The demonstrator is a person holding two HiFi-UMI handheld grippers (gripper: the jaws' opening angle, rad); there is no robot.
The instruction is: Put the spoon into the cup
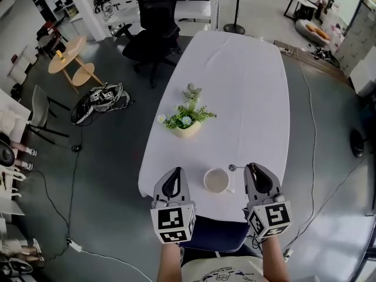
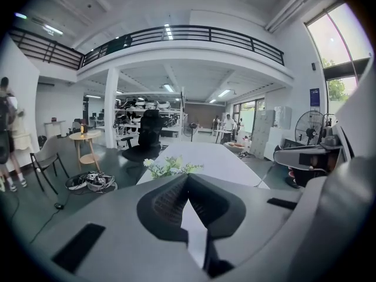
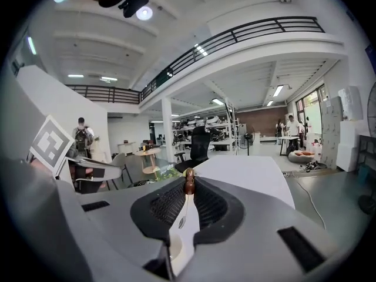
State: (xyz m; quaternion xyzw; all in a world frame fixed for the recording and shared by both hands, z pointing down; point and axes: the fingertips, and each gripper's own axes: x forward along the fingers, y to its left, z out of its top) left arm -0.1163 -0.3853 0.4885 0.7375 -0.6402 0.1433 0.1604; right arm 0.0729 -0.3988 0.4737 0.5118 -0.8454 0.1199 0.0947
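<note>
**Gripper state.** The right gripper (image 1: 253,168) has its jaws narrow, clamped on the brown handle end of the slim metal spoon (image 1: 234,168). In the right gripper view the brown end sits pinched at the jaw tips, and the thin stem runs down from there. The left gripper (image 1: 175,171) has its jaw tips together with nothing between them.

**Governing relation.** The round white cup (image 1: 217,181) stands upright on the white-covered tabletop (image 1: 247,87), between the two grippers and nearer the right one. From the right gripper's tips the cup lies to the left and slightly toward the person. In the head view the spoon's long axis runs leftward from the tips, bowl leading. The bowl end shows just beside the cup's far right rim — not over the opening. The pictures do not settle how high the bowl sits relative to the rim.

**Next move (judgement).** A short shift left and toward the person should bring the bowl over the opening — then lower and release. The left gripper is probably needed only if the cup must be steadied.
</note>
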